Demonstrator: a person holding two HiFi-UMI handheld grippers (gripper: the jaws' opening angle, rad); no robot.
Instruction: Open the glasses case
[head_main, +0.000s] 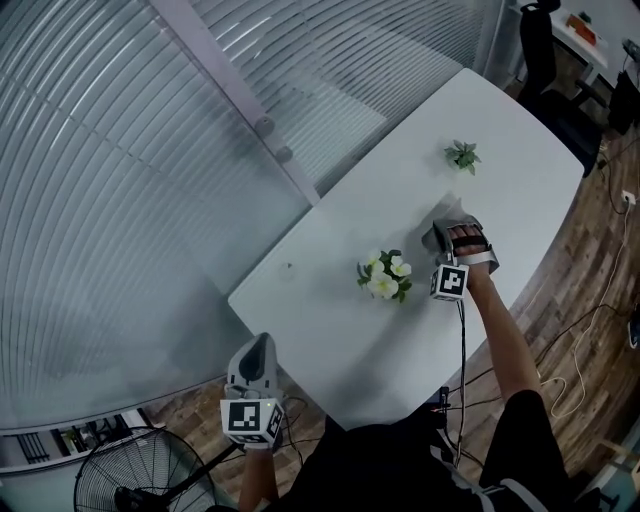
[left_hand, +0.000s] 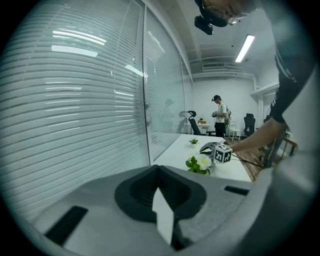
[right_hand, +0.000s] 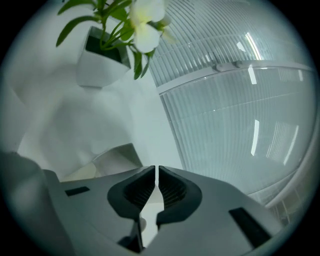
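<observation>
Left gripper (head_main: 262, 342) hung nearest, off the table's (head_main: 500, 130) near edge, jaws together, empty. Right gripper (head_main: 441, 234), jaws a sliver apart, empty, sat right of flower pot (head_main: 385, 277); small plant (head_main: 462, 155) beyond.

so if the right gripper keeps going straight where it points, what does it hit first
Most likely the white table just past the right gripper, though depth is unclear.
</observation>
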